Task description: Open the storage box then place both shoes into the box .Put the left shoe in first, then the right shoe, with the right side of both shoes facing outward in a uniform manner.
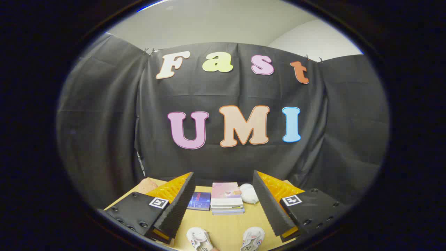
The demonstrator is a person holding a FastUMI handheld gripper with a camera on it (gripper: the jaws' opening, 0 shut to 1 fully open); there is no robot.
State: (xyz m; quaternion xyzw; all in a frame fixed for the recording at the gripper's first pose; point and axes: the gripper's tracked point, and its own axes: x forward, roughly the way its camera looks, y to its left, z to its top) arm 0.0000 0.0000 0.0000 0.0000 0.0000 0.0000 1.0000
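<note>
My gripper [223, 181] is held above a wooden table [226, 226], its two fingers spread wide apart with nothing between them. Two white shoes lie on the table near me, below the gap between the fingers: one [199, 238] toward the left finger [177, 205], the other [252, 238] toward the right finger [270, 204]. Both show just their toe ends, with coloured stripes on the sides.
Beyond the fingers, a stack of books [226, 198] with a pink cover lies at the table's far side, a dark blue book [199, 201] to its left and a white rounded object [249, 194] to its right. A pinkish thing [148, 184] sits behind the left finger.
</note>
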